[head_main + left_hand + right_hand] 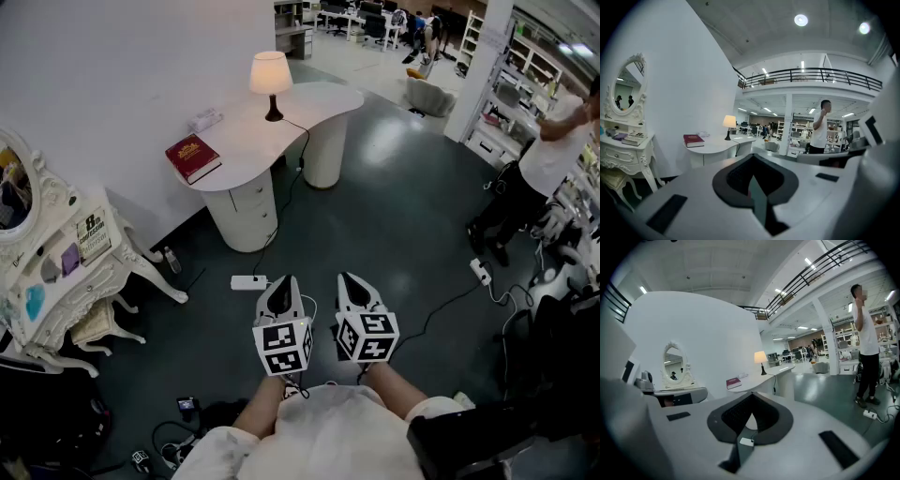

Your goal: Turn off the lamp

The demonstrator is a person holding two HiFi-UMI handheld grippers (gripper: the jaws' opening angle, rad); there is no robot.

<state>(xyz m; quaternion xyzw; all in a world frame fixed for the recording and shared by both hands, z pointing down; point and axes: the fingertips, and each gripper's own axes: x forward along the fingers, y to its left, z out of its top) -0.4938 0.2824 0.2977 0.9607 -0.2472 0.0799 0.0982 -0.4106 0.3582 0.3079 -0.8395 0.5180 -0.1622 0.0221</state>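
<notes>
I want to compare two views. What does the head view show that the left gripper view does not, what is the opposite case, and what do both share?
Only the head view: the white box lying on the floor, and the black cable hanging from the desk.
Only the left gripper view: the balcony railing above and the round ceiling lights.
Both: the lit lamp, the red book, the white desk, the ornate mirror table, the standing person in a white shirt, and the shut left tool.
</notes>
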